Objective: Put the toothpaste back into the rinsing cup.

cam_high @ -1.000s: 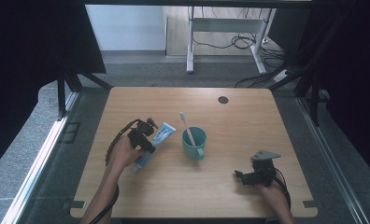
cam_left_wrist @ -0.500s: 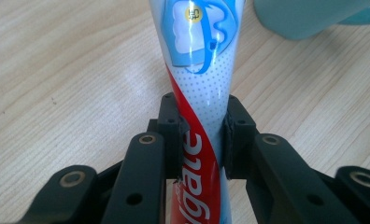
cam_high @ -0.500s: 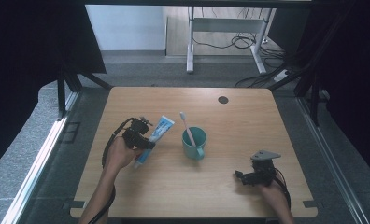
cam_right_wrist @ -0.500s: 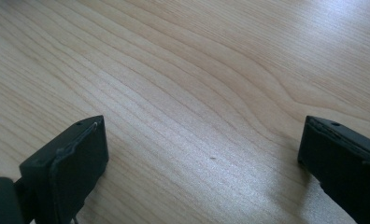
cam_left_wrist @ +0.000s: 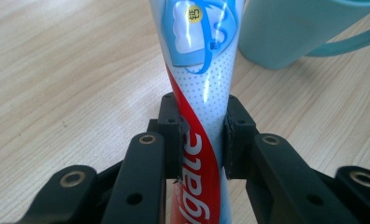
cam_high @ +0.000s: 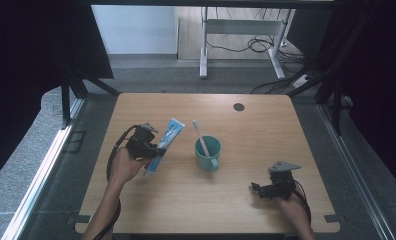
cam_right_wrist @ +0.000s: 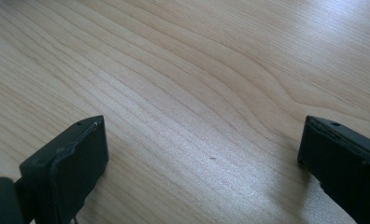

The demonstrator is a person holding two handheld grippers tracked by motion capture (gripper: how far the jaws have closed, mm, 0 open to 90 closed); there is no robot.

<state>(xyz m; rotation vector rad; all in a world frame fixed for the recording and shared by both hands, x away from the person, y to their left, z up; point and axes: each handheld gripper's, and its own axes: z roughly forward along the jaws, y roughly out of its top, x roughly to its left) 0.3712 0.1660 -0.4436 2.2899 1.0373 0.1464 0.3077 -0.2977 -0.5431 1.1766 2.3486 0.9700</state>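
Wooden table (cam_high: 186,200), grey floor around. My left gripper (cam_left_wrist: 202,135) clamps the toothpaste (cam_high: 164,144) mid-tube, lifted off the table at a slant, just left of the teal cup (cam_high: 208,153) holding a toothbrush (cam_high: 200,136). My right gripper (cam_right_wrist: 199,154) rests near the right edge, jaws wide, nothing between.

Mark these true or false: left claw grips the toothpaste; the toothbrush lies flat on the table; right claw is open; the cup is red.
1. The left claw is clamped on the toothpaste tube. True.
2. The toothbrush lies flat on the table. False: it stands in the cup.
3. The right claw is open, holding nothing. True.
4. The cup is red. False: it is teal.
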